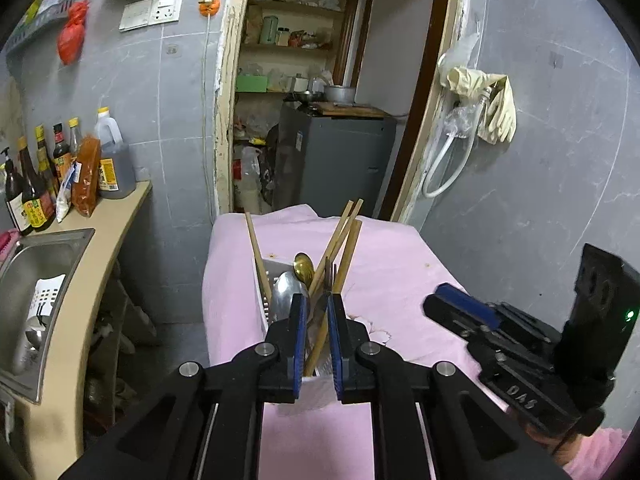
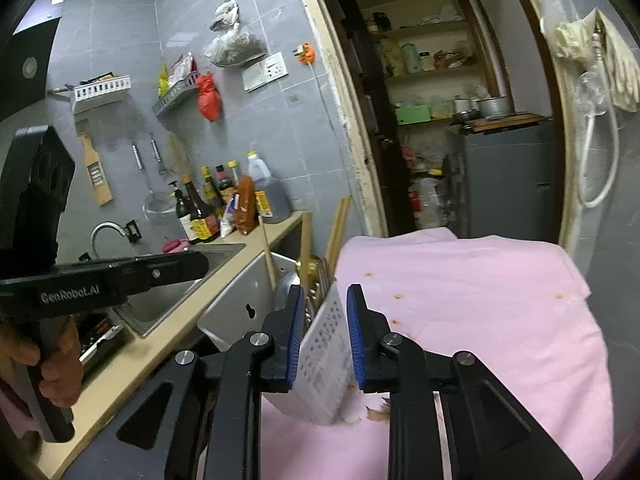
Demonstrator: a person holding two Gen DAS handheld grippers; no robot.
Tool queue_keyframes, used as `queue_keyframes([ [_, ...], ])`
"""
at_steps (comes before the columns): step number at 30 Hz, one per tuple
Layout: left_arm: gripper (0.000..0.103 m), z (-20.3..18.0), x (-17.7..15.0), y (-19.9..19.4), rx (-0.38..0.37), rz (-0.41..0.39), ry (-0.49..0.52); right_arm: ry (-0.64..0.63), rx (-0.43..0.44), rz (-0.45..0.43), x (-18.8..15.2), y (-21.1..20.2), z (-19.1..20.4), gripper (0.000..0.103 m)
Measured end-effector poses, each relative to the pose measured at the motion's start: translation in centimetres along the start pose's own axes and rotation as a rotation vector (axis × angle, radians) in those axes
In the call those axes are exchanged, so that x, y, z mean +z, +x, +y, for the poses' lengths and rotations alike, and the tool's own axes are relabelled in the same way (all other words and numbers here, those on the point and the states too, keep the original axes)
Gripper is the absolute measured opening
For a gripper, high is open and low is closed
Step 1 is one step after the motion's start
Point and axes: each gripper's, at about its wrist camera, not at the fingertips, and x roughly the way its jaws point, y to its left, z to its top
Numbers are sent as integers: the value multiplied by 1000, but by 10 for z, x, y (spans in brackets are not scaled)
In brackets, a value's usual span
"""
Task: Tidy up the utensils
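A white perforated utensil holder [image 1: 316, 386] stands on the pink cloth [image 1: 392, 256]. It holds wooden chopsticks [image 1: 347, 240], a large steel spoon [image 1: 286, 300], a gold spoon [image 1: 304, 266] and a fork [image 1: 330, 276]. My left gripper [image 1: 318, 304] sits over the holder's near rim, jaws narrowly apart around utensil handles; whether the pads press on them does not show. My right gripper [image 2: 322, 296] straddles the holder's wall [image 2: 324, 360], jaws apart with a small gap each side. The right gripper also shows in the left wrist view [image 1: 460, 308], at the holder's right.
A steel sink [image 1: 28, 280] with a white basket lies to the left, with sauce bottles [image 1: 36, 192] on the counter behind it. The cloth-covered table drops off at left and far edges. A grey cabinet [image 1: 340, 160] stands in the doorway beyond. Gloves and a hose [image 1: 480, 108] hang on the right wall.
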Motion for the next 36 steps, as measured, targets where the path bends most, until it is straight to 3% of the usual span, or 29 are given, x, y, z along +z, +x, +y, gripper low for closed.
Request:
queue_keyframes([
  [2,19,0,-6,-2,-4,-10,-7,-4,-24,5,0,-8,0,20],
  [7,30,0,-20,-9,-6,-37,-17,19,-77,12,-2,-26,0,36],
  [11,49,-2,-30,-18,-10,-63,-30,32,-114,19,-5,-37,-1,46],
  [14,55,-3,-37,-27,-16,-87,-44,40,-154,15,-8,-49,0,53],
  [21,96,-13,-58,-56,-1,-156,-45,52,-235,-7,-18,-87,4,77],
  [24,101,-19,-72,-70,7,-181,-46,64,-264,-27,-26,-109,3,84],
  [33,103,-38,-113,-111,24,-221,-48,34,-299,-46,-55,-172,12,102],
  [36,103,-44,-127,-124,21,-231,-54,32,-299,-54,-65,-193,15,102],
])
